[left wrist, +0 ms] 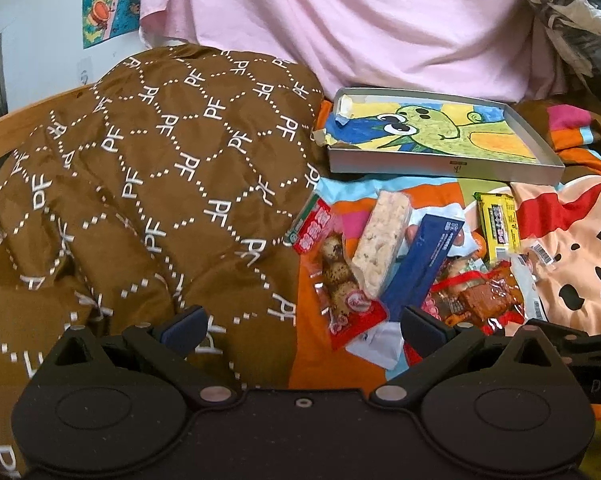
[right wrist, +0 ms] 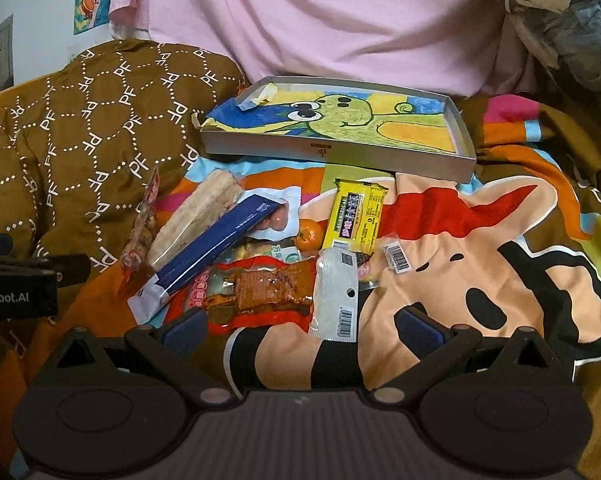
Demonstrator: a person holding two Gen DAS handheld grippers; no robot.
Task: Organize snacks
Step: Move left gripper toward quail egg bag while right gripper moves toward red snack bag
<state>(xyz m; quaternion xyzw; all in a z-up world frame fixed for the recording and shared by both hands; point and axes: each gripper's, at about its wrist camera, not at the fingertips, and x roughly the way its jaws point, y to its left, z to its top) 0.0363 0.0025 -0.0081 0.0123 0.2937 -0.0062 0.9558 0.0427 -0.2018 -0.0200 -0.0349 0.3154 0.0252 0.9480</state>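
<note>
Both wrist cameras look forward and down over a bed, close above a snack pile (left wrist: 412,264). The left view sits further left; both share the shallow box (right wrist: 340,156).

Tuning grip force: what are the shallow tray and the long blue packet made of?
Shallow tray: looks like rigid paperboard with a matte grey finish; straight thin walls, sharp folded corners, though thin metal isn't ruled out. Long blue packet: probably plastic film, slightly glossy; flat white crimped end seal shows.

Snack pile (right wrist: 260,256) near tray (right wrist: 458,132), R gripper (right wrist: 300,330) fingers apart, empty.
</note>
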